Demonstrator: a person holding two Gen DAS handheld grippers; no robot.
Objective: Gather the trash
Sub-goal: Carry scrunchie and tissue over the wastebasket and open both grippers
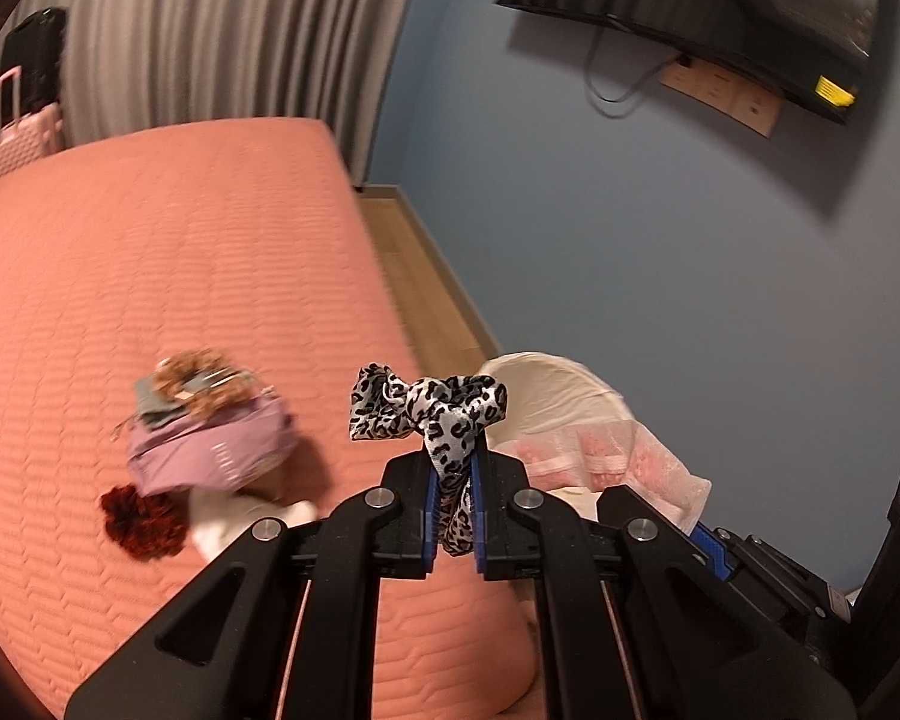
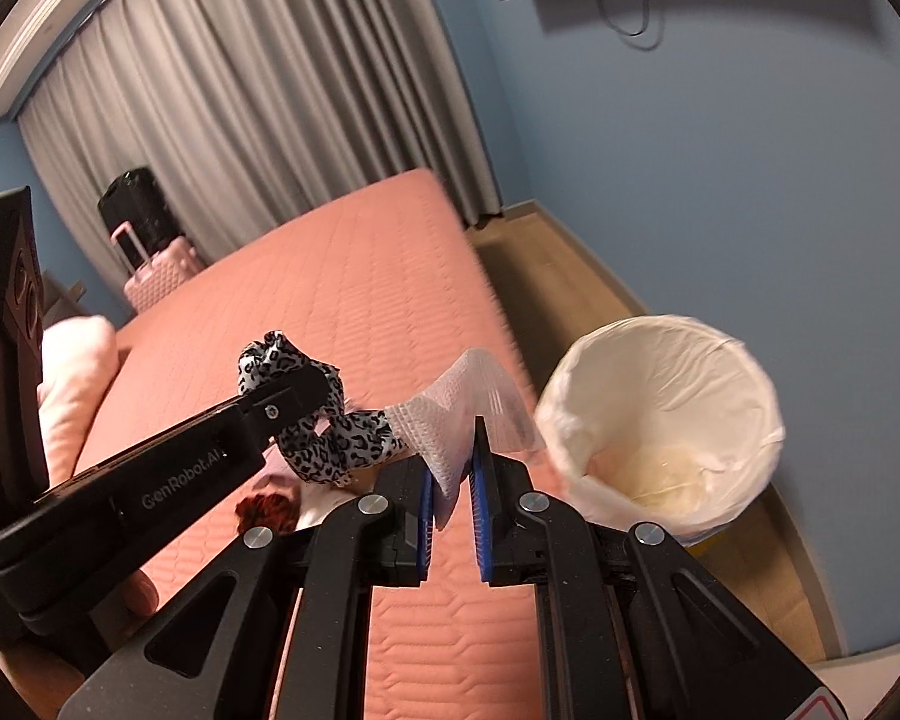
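Observation:
My left gripper (image 1: 453,462) is shut on a black-and-white leopard-print scrunchie (image 1: 426,405), held above the pink bed. It also shows in the right wrist view (image 2: 324,438), left of my right gripper (image 2: 453,444). My right gripper is shut on a white crumpled tissue (image 2: 468,414), held near the bed's right edge. A trash bin with a cream liner (image 2: 660,420) stands on the floor to the right of the bed; in the left wrist view the bin (image 1: 558,402) lies just beyond my left gripper, partly hidden by the tissue.
On the pink bed (image 1: 180,276) lie a purple pouch (image 1: 210,450) topped with a brown scrunchie (image 1: 201,378), a dark red scrunchie (image 1: 144,519) and white cloth. A pink suitcase (image 2: 156,276) stands by grey curtains. A TV (image 1: 720,6) hangs on the blue wall.

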